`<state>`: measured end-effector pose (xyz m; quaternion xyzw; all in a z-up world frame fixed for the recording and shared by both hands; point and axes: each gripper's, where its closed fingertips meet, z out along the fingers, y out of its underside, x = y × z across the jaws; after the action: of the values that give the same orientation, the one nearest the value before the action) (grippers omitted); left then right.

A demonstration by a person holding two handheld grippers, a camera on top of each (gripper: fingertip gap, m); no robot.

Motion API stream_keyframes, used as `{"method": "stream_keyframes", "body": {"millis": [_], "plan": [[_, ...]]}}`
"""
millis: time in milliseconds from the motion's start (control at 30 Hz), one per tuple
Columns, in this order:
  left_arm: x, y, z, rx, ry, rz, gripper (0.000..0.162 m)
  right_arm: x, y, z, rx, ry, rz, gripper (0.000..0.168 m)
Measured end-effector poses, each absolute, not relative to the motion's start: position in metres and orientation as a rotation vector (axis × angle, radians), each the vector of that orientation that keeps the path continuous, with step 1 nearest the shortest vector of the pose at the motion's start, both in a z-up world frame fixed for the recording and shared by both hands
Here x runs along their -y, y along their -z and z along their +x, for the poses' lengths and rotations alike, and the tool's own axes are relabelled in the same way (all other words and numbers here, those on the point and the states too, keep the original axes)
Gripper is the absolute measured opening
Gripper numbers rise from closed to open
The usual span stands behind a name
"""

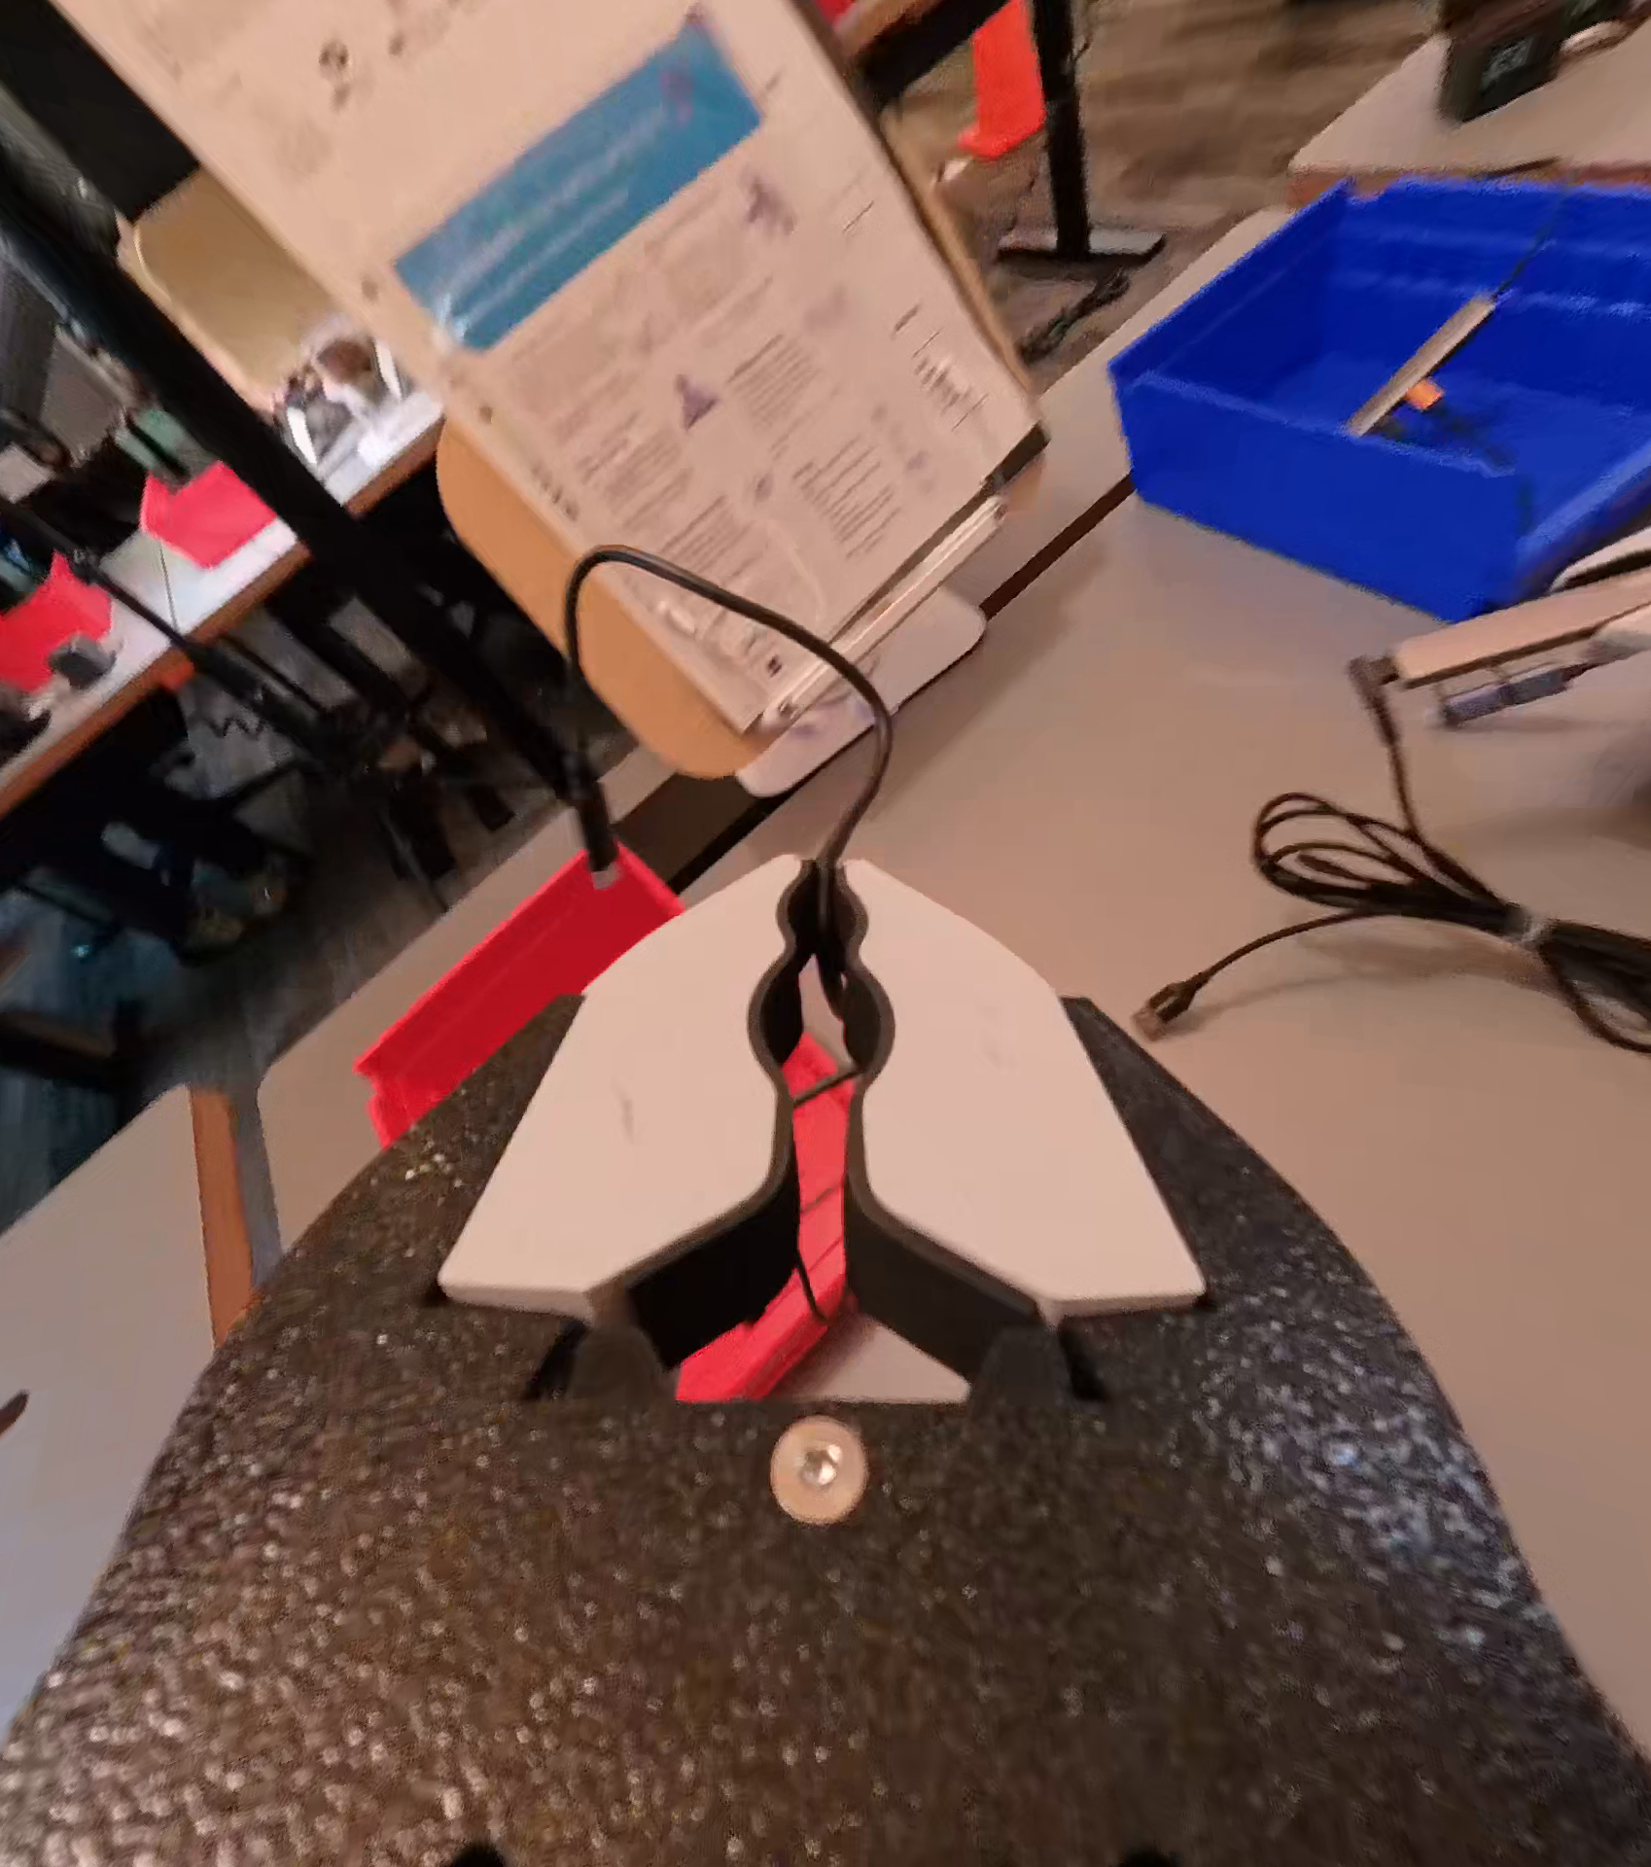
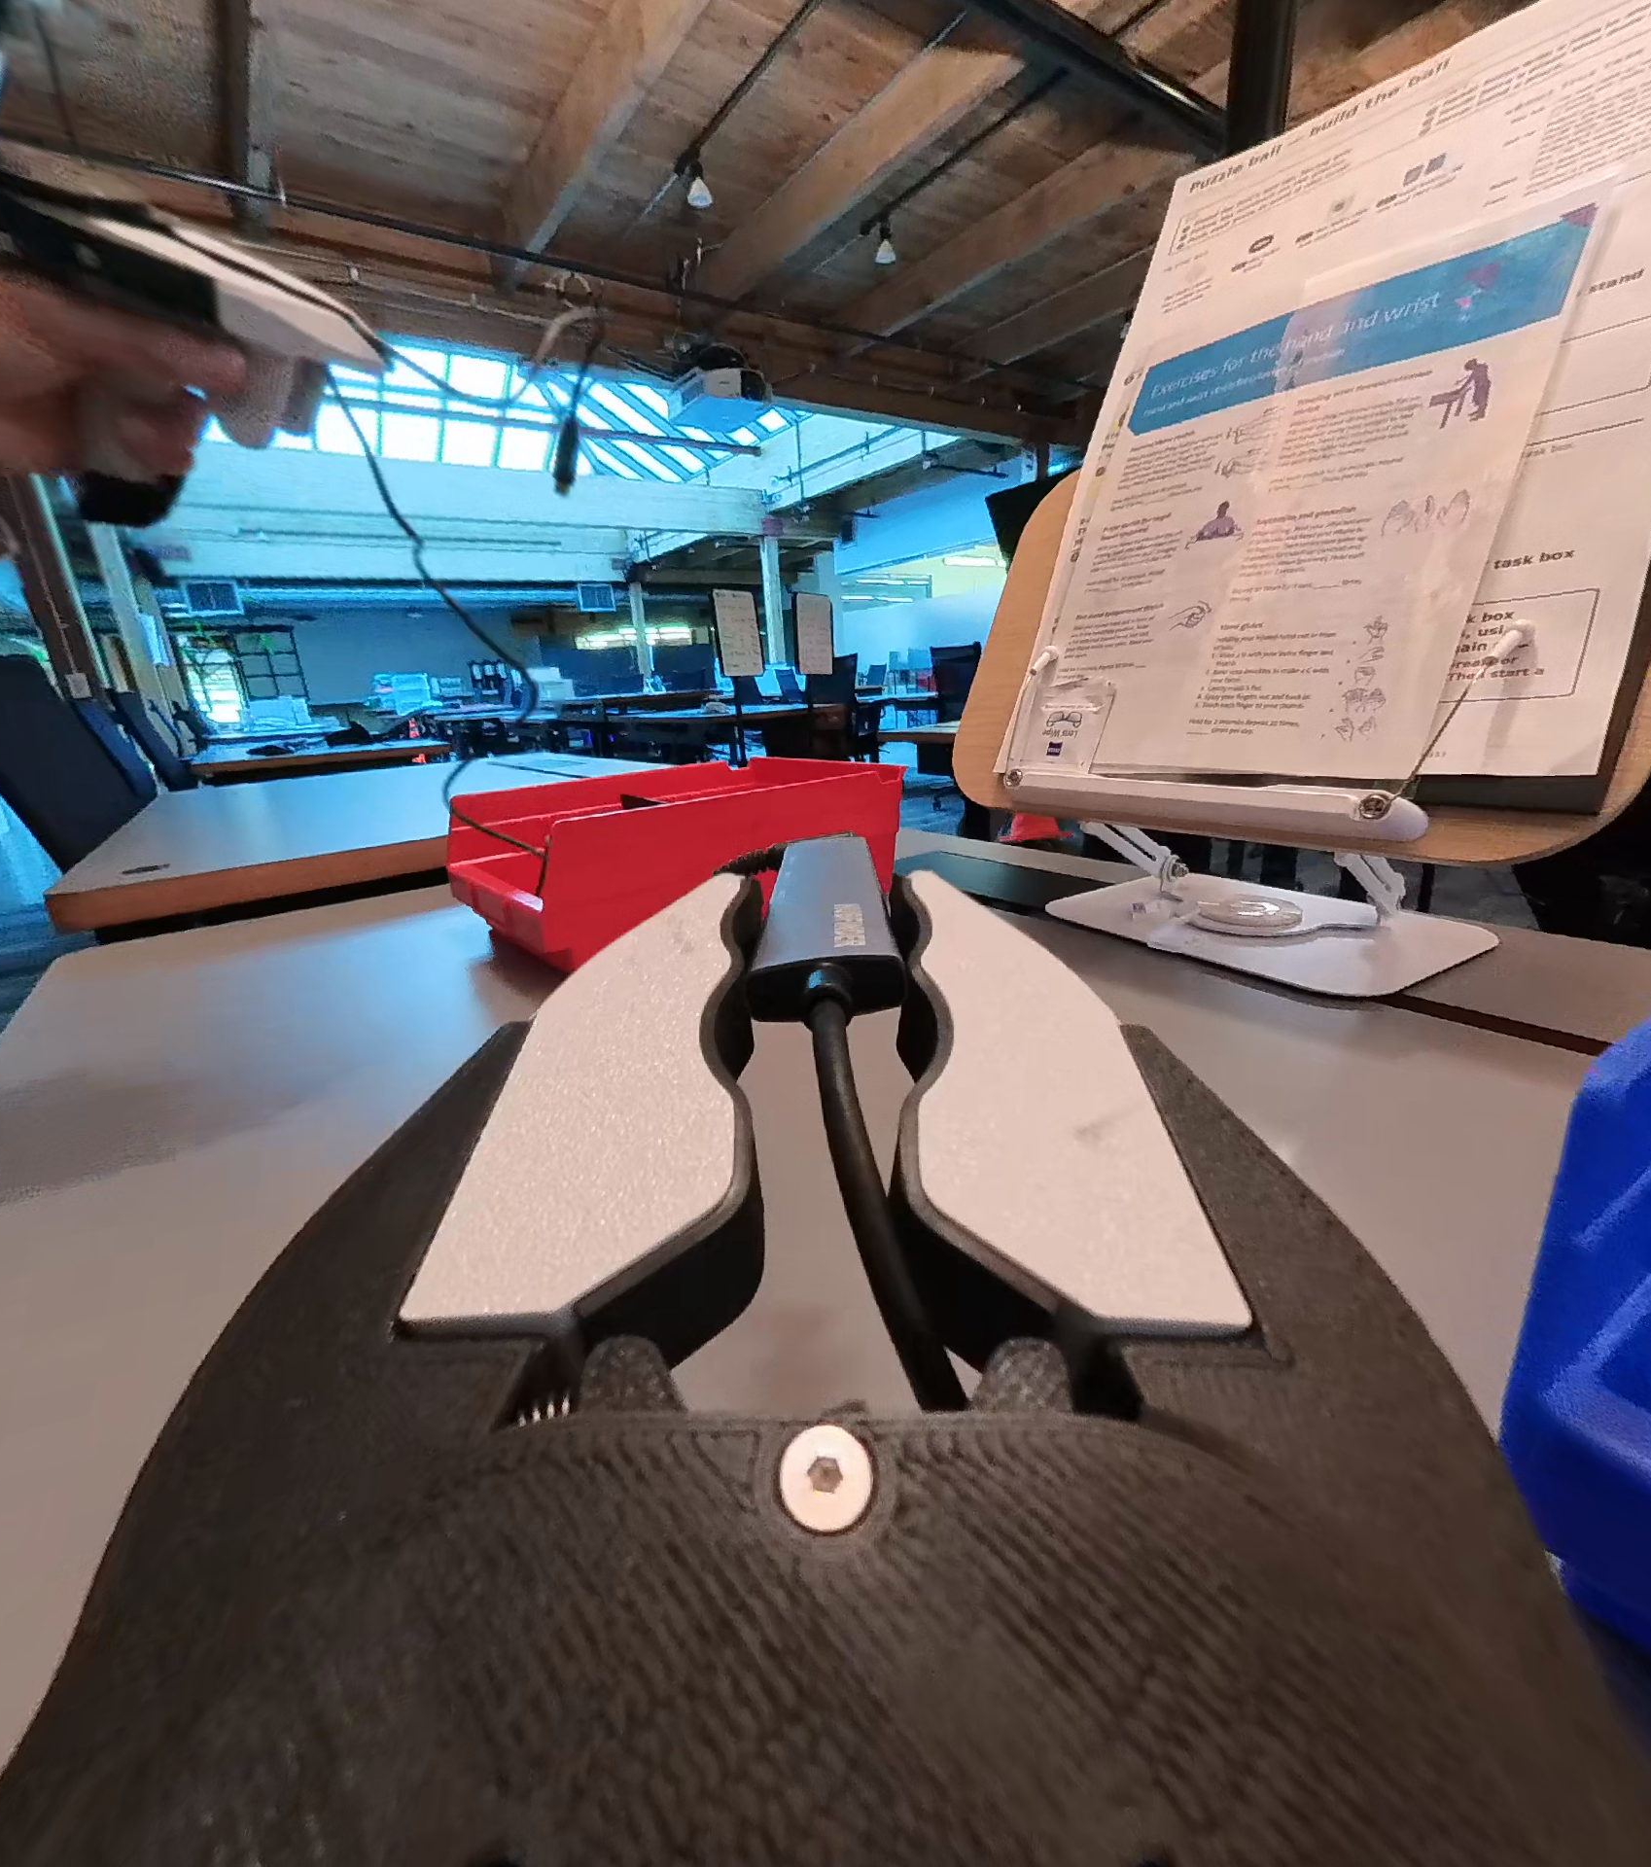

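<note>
Your left gripper [image 1: 819,889] pinches a thin black cable [image 1: 700,596] above the red bin [image 1: 539,950]; your right gripper's [image 2: 827,889] fingers clamp a black adapter [image 2: 827,924].

Daylight from blue-tinted skylights [image 2: 498,424] fills the bright hall in the right wrist view, where the nearby hand [image 2: 44,384] smears with motion blur, while the left wrist view is softly blurred throughout, both frames bending at their wide-angle edges over faint tabletop shadows.
</note>
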<state>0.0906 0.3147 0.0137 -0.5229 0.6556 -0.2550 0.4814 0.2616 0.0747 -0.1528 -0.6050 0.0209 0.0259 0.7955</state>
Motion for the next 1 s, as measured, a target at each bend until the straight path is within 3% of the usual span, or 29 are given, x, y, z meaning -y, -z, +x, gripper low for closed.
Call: {"method": "stream_keyframes", "body": {"millis": [500, 800, 1000], "plan": [[-0.244, -0.142, 0.092, -1.410, 0.737, -0.969, 0.001, -0.072, 0.151, 0.262, -0.045, -0.081, -1.278, 0.025], [-0.236, -0.166, 0.090, -1.398, 0.768, -0.909, 0.002, -0.073, 0.151, 0.261, -0.038, -0.088, -1.282, 0.025], [-0.241, -0.106, 0.111, -1.571, 0.759, -0.958, 0.002, -0.072, 0.151, 0.261, -0.040, -0.090, -1.276, 0.025]]}}
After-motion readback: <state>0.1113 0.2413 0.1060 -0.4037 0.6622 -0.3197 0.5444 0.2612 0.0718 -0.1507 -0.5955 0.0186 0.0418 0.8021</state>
